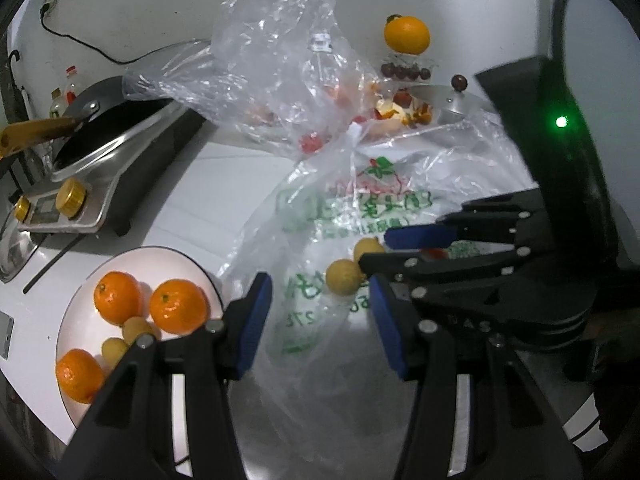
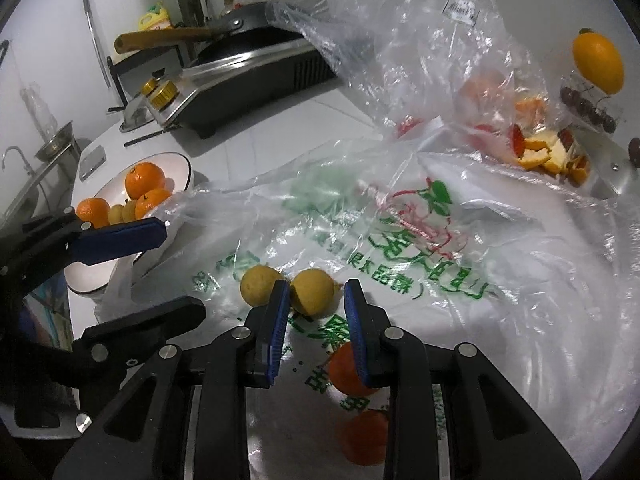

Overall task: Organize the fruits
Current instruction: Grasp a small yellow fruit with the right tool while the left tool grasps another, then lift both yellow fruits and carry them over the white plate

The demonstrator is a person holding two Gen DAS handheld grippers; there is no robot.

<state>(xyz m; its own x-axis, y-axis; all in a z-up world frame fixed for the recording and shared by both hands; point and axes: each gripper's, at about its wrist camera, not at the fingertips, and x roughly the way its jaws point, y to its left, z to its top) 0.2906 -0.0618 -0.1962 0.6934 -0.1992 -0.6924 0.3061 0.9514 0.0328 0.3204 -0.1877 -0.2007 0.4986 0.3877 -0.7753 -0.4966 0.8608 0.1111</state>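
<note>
Two black handheld grippers with blue pads work over a white kitchen counter. From the left wrist view, the left gripper fills the lower middle of the frame, its jaws partly apart with only crinkled plastic showing between them. From the right wrist view, the right gripper sits at lower centre, jaws drawn narrow, nothing pinched between the pads.

A large clear plastic bag printed in green and red sprawls across the middle of that view. A second clear bag rises behind it, upper centre. A black induction cooker with a pan on it stands at upper left.

A white plate sits at middle left, holding three mandarins and two small yellow fruits. Two more yellow fruits lie side by side on the printed bag, just past the right gripper's fingertips. Two orange fruits show through the plastic at lower centre, under that gripper. One large orange rests high at the right edge, with a heap of orange peel below it.
</note>
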